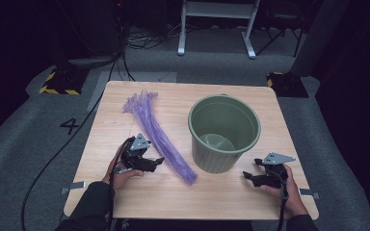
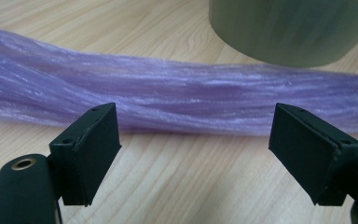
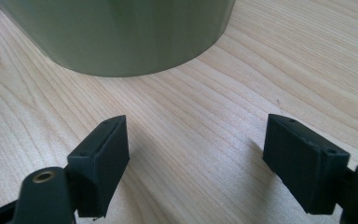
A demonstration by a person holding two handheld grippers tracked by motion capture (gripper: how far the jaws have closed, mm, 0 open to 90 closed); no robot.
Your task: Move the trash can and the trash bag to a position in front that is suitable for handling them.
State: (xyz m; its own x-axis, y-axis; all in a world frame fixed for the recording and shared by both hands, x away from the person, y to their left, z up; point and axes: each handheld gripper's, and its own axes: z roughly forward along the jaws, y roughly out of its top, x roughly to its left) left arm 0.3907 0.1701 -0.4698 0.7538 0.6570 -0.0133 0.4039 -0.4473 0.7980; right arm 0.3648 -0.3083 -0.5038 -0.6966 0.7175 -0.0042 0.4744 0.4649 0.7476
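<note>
A long bundle of thin purple strands (image 1: 158,131) lies slantwise on the wooden table (image 1: 125,192), left of an empty green bucket (image 1: 224,132) that stands upright. My left gripper (image 1: 157,161) is just left of the bundle's near half, pointing at it with its jaws open and nothing between them. In the left gripper view the purple bundle (image 2: 177,95) runs across just beyond the open left gripper (image 2: 193,144), with the bucket's wall (image 2: 293,30) behind. My right gripper (image 1: 247,176) rests near the bucket's right base, open and empty. The right gripper view has the right gripper (image 3: 196,161) facing the bucket's base (image 3: 116,32).
The table ends close in front of both hands and just right of the right hand. A grey carpeted floor (image 1: 24,144) surrounds it, with cables and yellow-black striped blocks (image 1: 58,84) at the back. A white frame (image 1: 217,24) stands beyond the table.
</note>
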